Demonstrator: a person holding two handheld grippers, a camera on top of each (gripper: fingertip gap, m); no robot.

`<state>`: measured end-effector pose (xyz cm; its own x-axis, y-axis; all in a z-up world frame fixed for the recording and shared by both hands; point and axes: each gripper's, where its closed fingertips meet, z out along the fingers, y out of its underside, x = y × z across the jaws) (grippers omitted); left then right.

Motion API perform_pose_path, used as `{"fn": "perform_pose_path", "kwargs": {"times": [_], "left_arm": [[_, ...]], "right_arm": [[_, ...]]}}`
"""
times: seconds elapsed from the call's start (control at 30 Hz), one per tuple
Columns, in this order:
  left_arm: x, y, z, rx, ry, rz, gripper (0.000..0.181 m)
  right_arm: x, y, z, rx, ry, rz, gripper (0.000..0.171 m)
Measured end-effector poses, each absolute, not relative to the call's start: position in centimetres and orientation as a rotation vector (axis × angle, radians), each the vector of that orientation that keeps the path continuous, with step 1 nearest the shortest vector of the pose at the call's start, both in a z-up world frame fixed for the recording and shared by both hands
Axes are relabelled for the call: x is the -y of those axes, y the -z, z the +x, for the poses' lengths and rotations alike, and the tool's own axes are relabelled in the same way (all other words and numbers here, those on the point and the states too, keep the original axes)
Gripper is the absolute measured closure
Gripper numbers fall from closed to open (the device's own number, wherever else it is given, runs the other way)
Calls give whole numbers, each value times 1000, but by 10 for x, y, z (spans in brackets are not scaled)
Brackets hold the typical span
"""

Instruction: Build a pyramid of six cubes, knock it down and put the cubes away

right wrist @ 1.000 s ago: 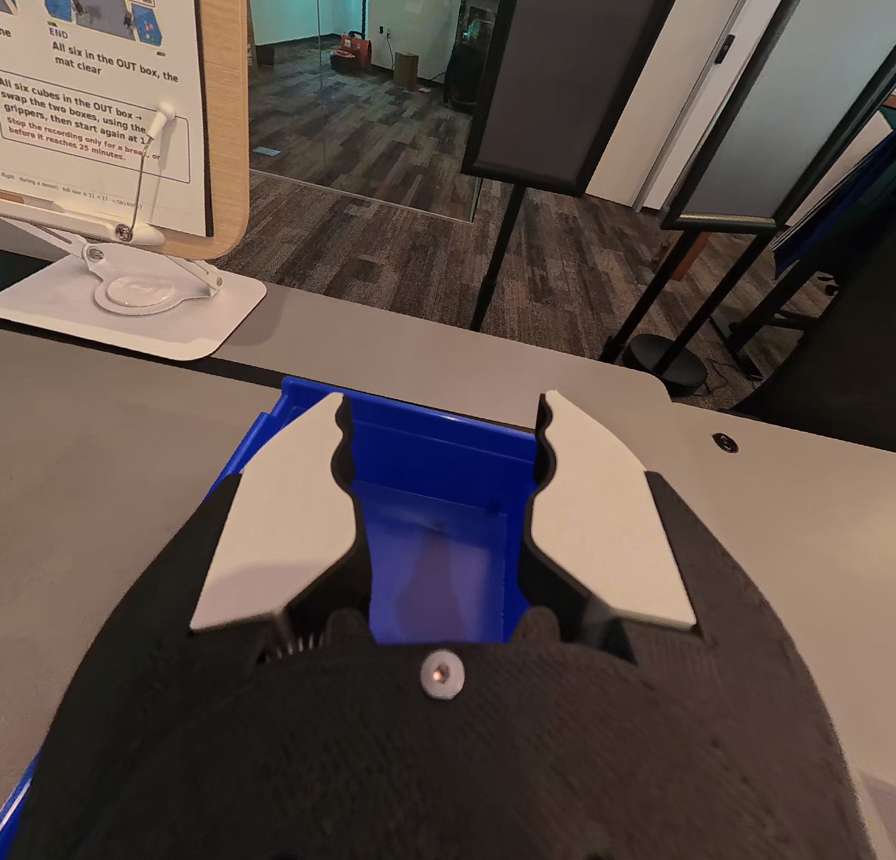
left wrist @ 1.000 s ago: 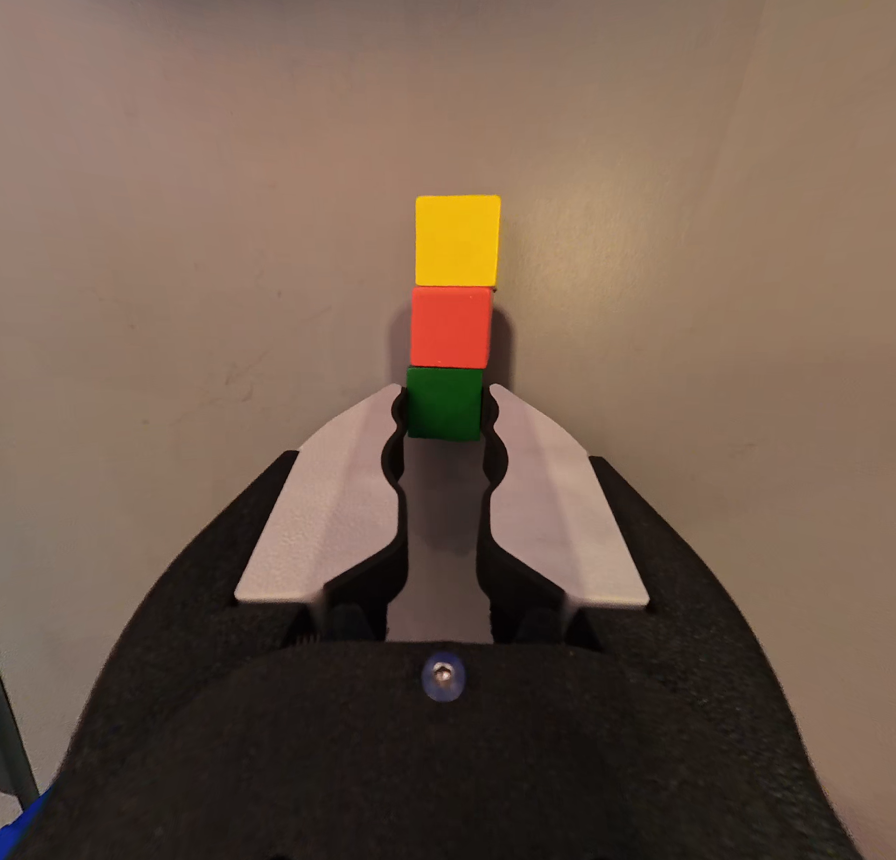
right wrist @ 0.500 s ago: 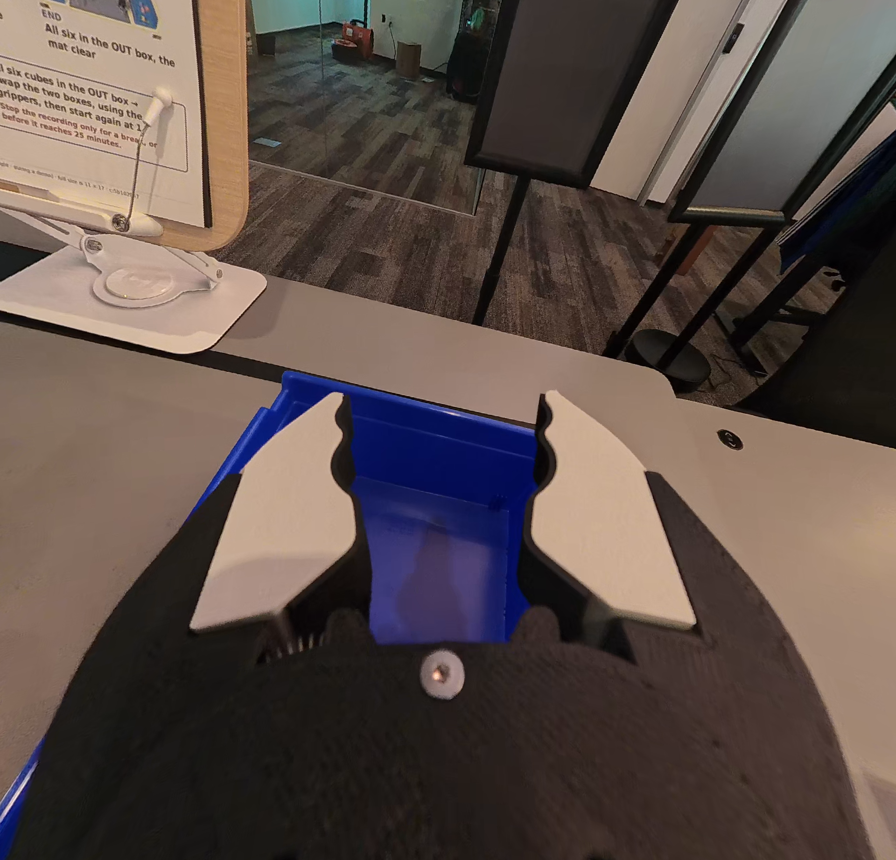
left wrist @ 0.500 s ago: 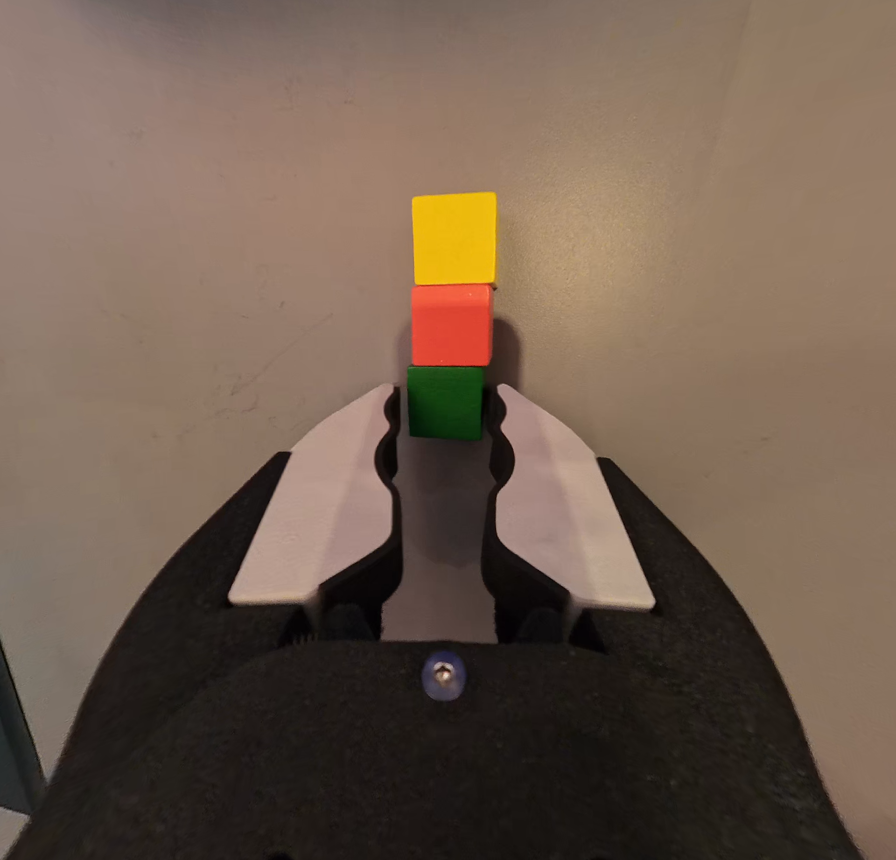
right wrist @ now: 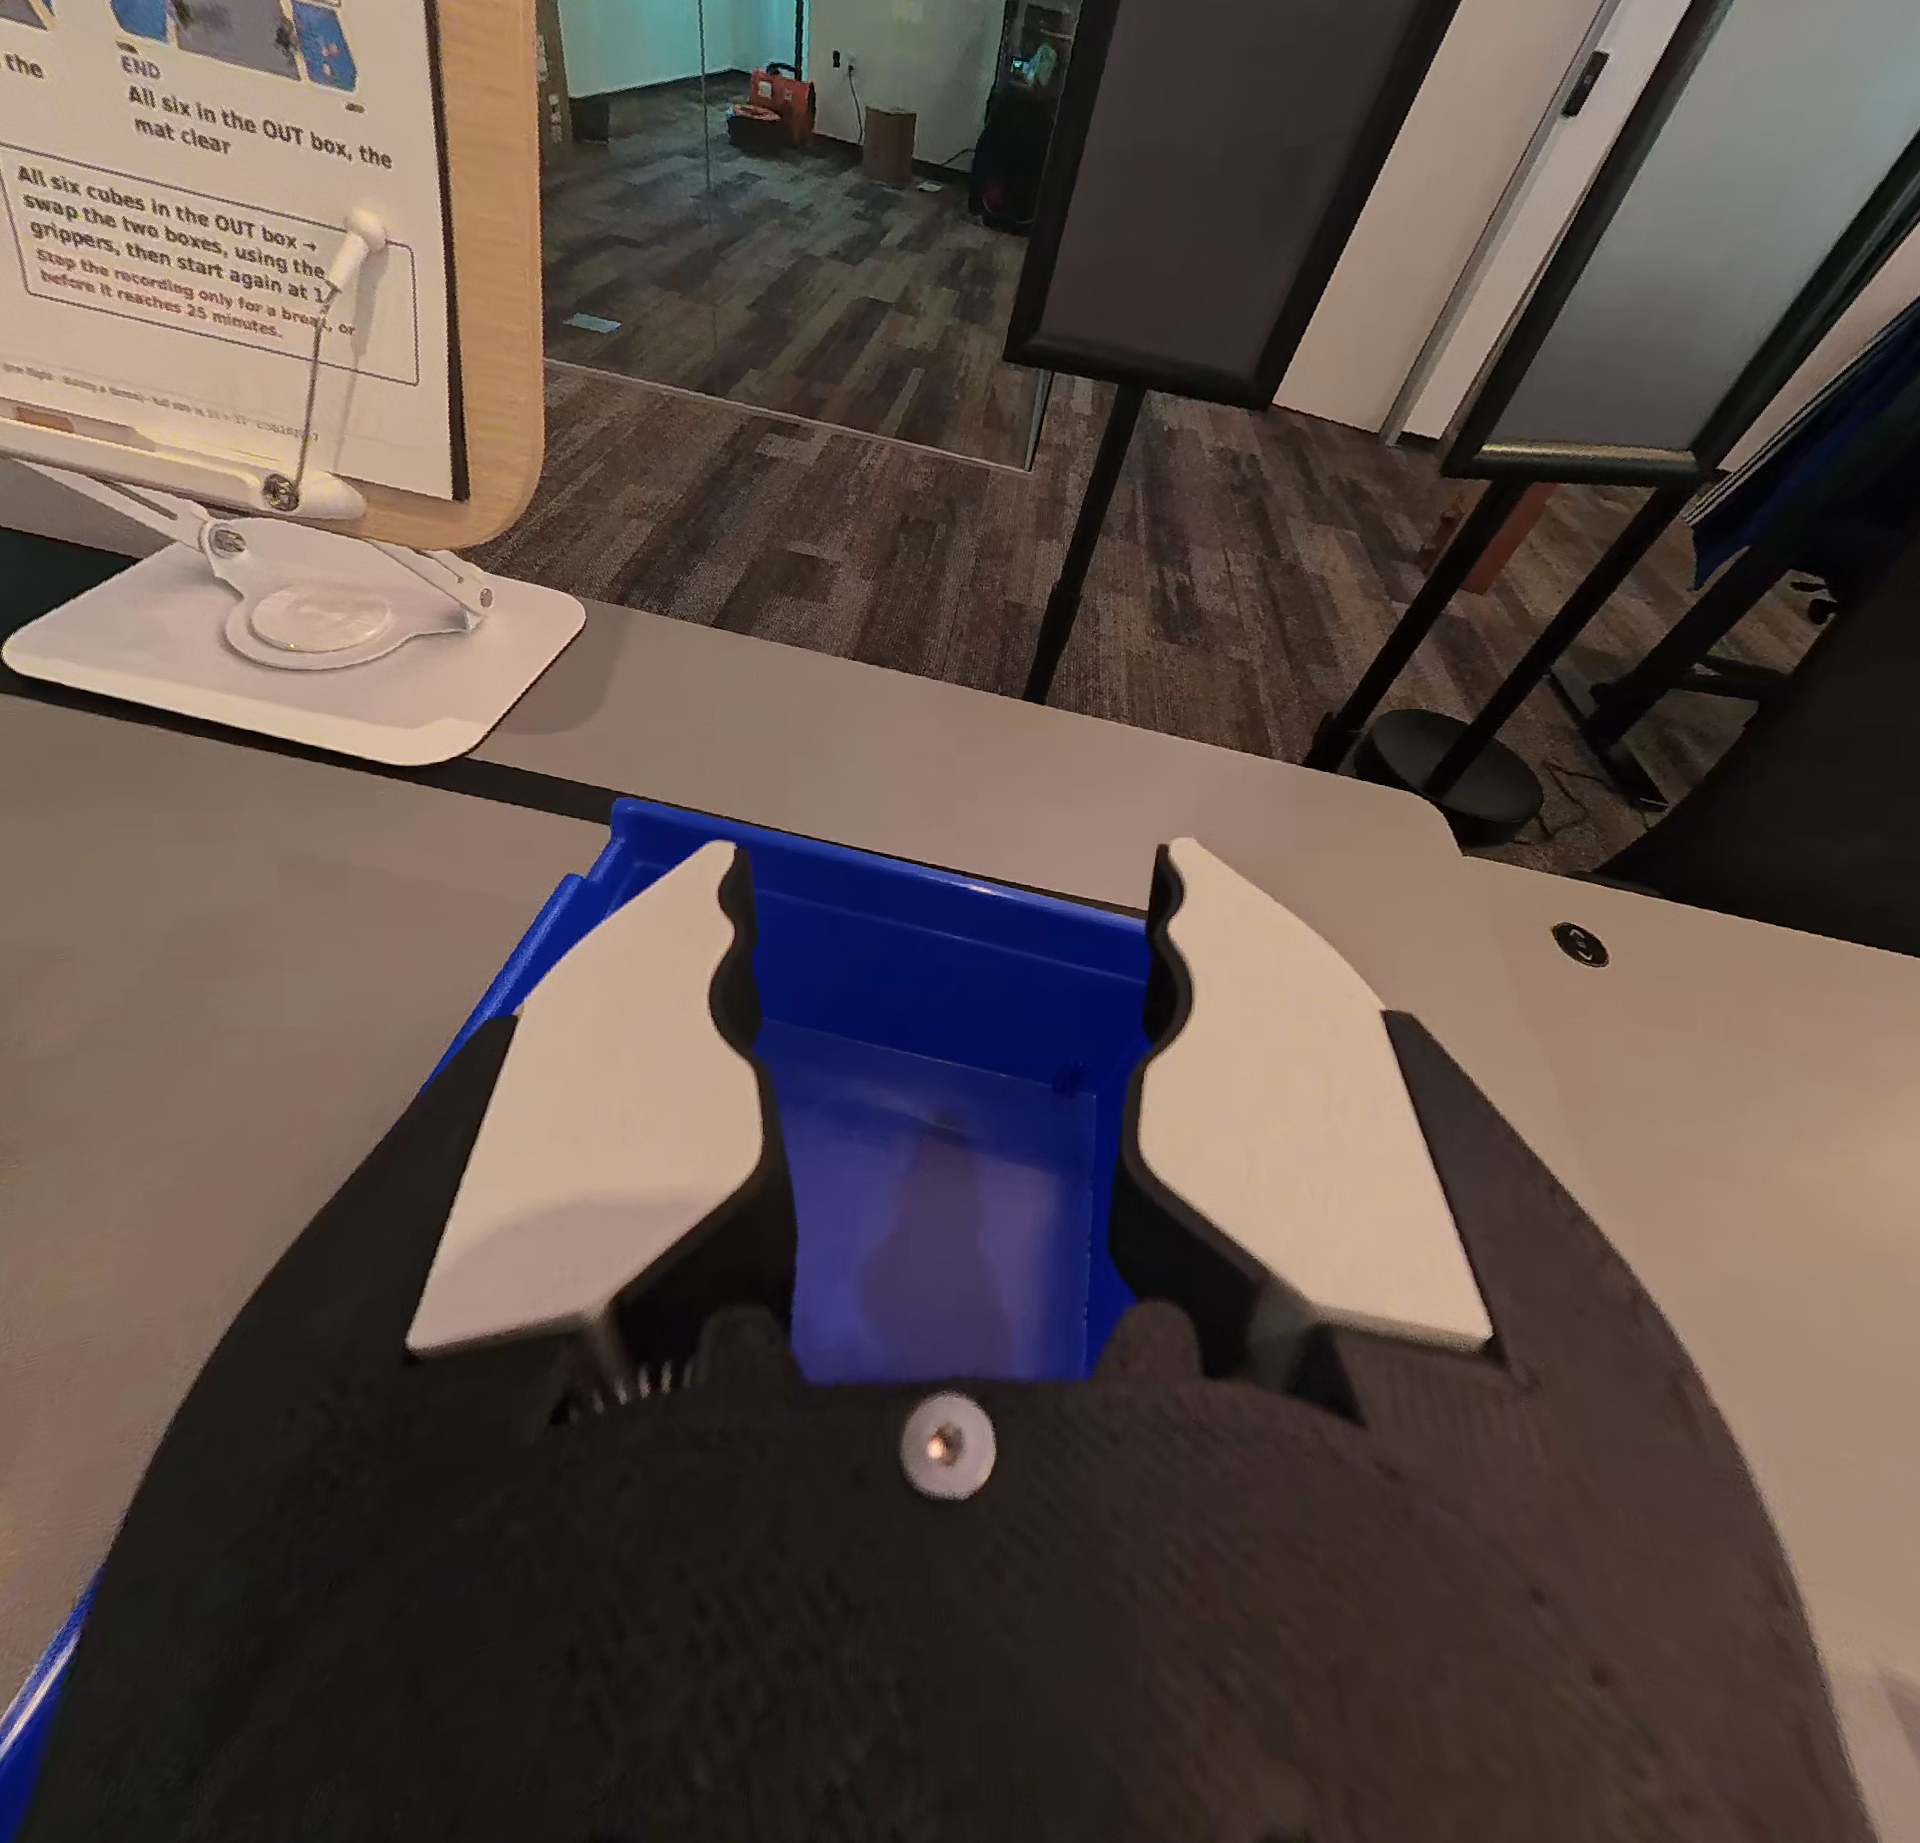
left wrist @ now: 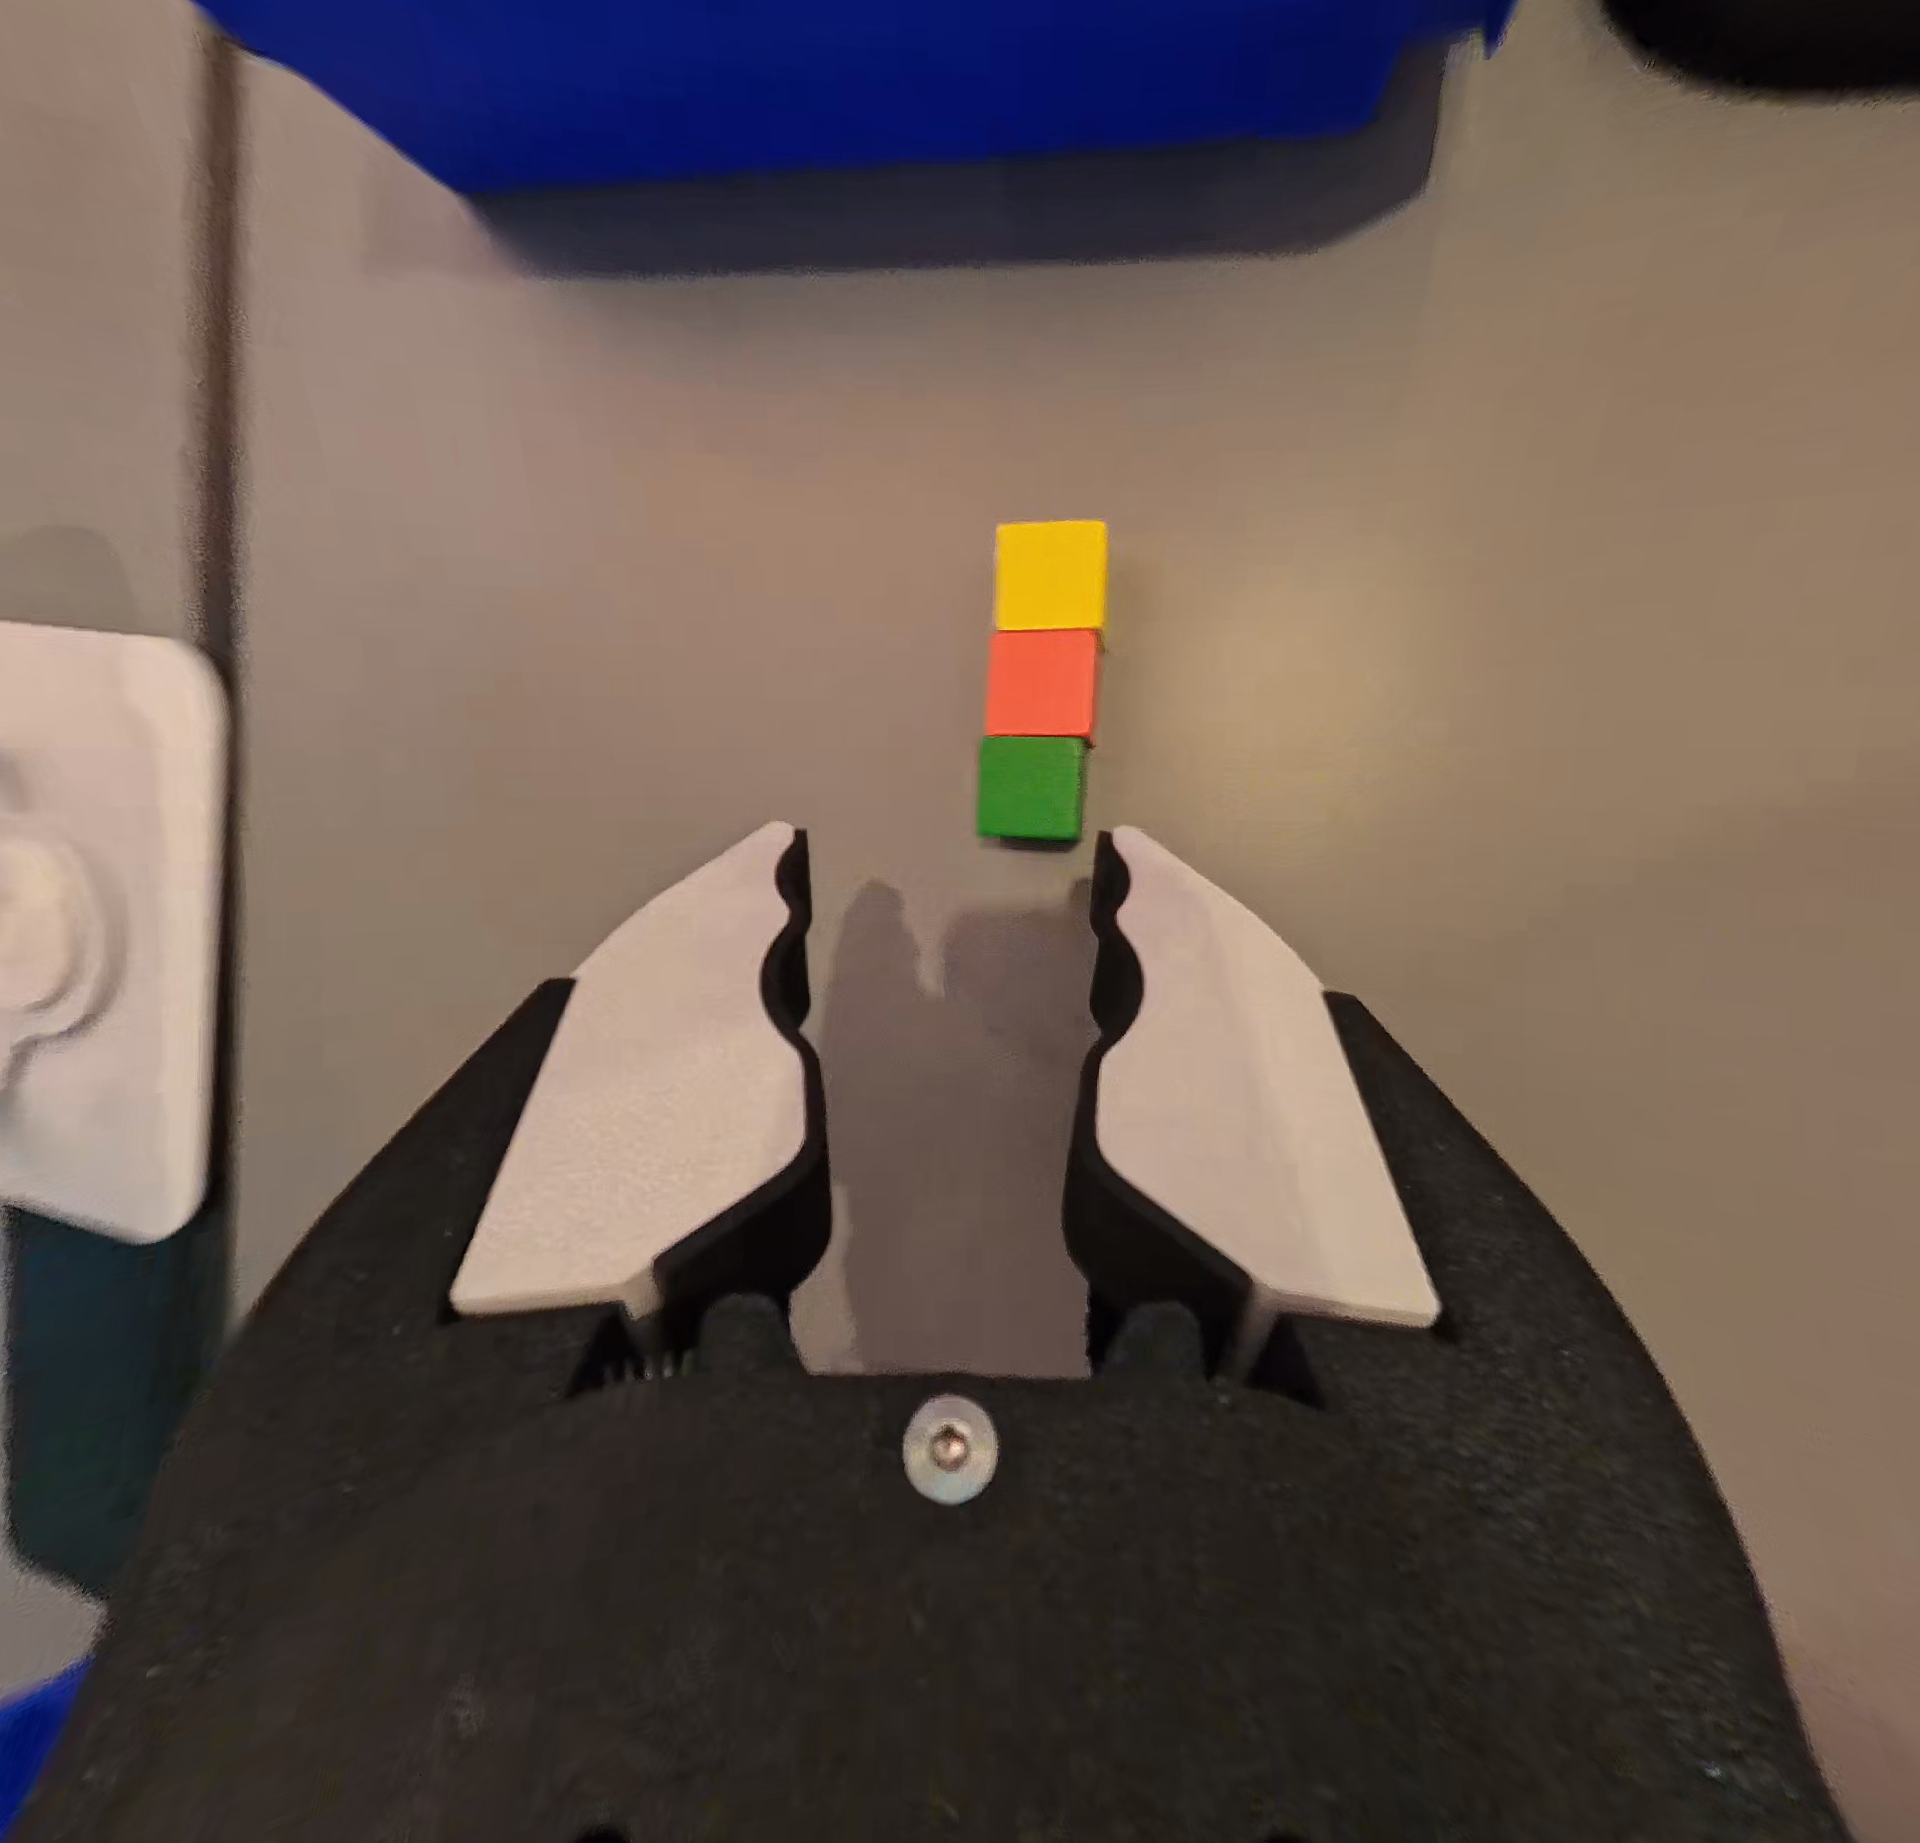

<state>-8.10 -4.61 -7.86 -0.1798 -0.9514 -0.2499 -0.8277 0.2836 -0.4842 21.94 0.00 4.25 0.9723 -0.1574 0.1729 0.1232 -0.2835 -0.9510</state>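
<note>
In the left wrist view, three cubes lie in a touching row on the grey mat (left wrist: 1455,858): a green cube (left wrist: 1031,787) nearest me, an orange cube (left wrist: 1041,684) behind it, a yellow cube (left wrist: 1050,575) farthest. My left gripper (left wrist: 951,843) is open and empty, raised above the mat, its tips just short of the green cube. A blue box (left wrist: 831,58) lies beyond the row. In the right wrist view, my right gripper (right wrist: 945,863) is open and empty, hovering over a blue box (right wrist: 883,858). No cubes show in the visible part of that box.
A white stand base (right wrist: 301,671) carrying an instruction sheet on a wooden board (right wrist: 488,235) stands at the table's far left; it also shows in the left wrist view (left wrist: 94,920). The table's far edge (right wrist: 1039,723) lies beyond the box. Dark panels on stands (right wrist: 1195,152) fill the room behind.
My left gripper let go of the green cube, opened wider and rose away from the row, bringing the blue box and stand base into view. The right gripper barely moved.
</note>
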Motion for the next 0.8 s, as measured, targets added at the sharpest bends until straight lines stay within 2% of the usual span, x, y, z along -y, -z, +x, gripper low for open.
{"fn": "perform_pose_path", "kwargs": {"times": [0.2, 0.37, 0.5, 0.67, 0.8], "left_arm": [[-9, -37, -143, -1552, 348, -1620, 124], [-73, -77, -239, -1168, 213, -1725, 122], [-115, -70, -315, -929, 102, -1882, 126], [-140, -11, -398, -807, -114, -2209, 129], [-140, 41, -417, -894, -113, -2412, 127]], "right_arm": [[4, -51, 220, -27, 270, -1806, 98], [6, -53, 223, -38, 269, -1797, 98], [8, -53, 223, -41, 262, -1794, 98], [8, -54, 224, -37, 266, -1789, 98], [5, -49, 225, -42, 263, -1805, 98]]}}
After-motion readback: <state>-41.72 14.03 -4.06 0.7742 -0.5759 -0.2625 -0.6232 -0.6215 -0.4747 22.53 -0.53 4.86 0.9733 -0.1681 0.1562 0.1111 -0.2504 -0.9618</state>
